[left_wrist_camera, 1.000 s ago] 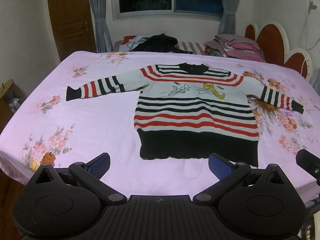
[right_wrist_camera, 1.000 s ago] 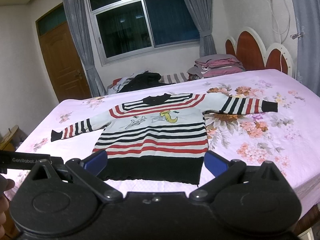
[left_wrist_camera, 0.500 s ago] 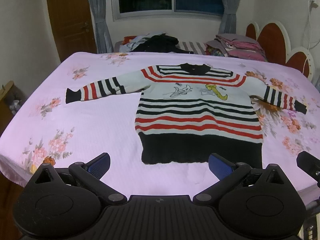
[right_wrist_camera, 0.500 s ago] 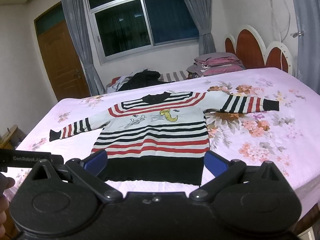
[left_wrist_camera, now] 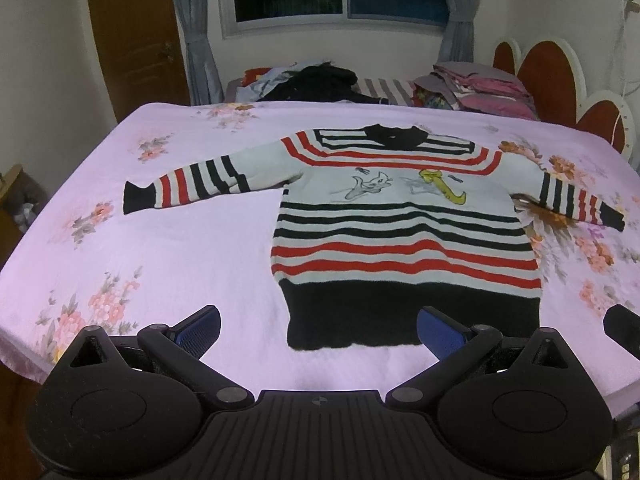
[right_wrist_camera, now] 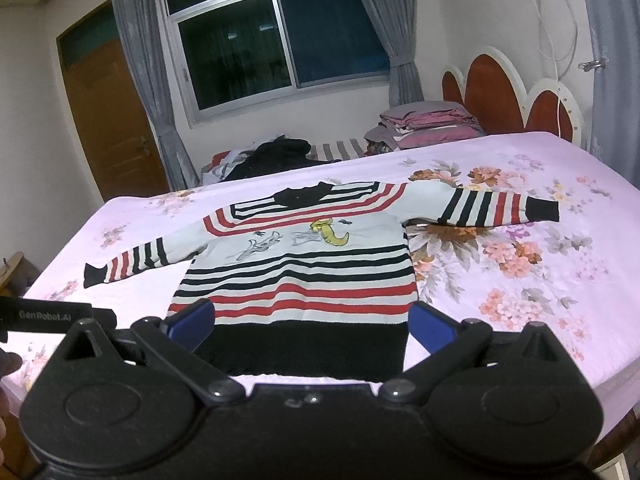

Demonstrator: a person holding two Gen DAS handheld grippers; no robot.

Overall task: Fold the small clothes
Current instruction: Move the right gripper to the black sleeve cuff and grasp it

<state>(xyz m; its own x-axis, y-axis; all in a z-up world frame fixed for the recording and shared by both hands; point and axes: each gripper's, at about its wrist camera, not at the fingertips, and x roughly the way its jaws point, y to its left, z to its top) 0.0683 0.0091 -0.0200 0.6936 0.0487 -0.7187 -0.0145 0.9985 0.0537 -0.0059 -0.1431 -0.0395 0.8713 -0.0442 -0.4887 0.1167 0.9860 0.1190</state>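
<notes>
Pre-fold stage, we judge: white knit sweater with red and black stripes [left_wrist_camera: 404, 232] lies flat, face up, both sleeves spread, on pink floral bedsheet [left_wrist_camera: 160, 264]. Nothing folded yet.

Our left gripper [left_wrist_camera: 318, 326] spread wide, empty, hovers off hem's left corner. Our right gripper [right_wrist_camera: 312, 326] likewise wide, empty, over black hem band.

Next move likely: drop to sleeve cuff or hem corner, pinch single edge, fold inward without dragging body.

Readable text: "GenRobot.AI" on black bar [right_wrist_camera: 44, 315], right view. Sweater has cartoon print, no legible words.
</notes>
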